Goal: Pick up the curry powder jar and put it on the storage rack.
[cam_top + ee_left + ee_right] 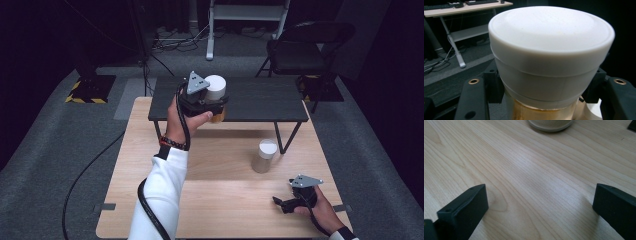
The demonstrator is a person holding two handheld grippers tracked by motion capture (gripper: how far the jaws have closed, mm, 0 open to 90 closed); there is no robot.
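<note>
My left gripper (215,103) is shut on a jar (216,90) with a white lid and an amber body, and holds it in the air at the front edge of a low dark shelf (260,102). In the left gripper view the white lid (549,42) looms close, with the black jaws pressed against the jar's sides just under it. A second white-lidded jar (264,156) stands on the wooden table (220,200). My right gripper (281,204) rests low over the table's near right corner, jaws wide open on bare wood (540,202). The second jar's base (550,124) lies ahead of it.
The dark shelf stands on thin legs (289,137) across the far half of the table. Behind it on the grey carpet are a folding chair (300,50) and a white frame (247,20). A black cable (85,175) trails off the table's left side.
</note>
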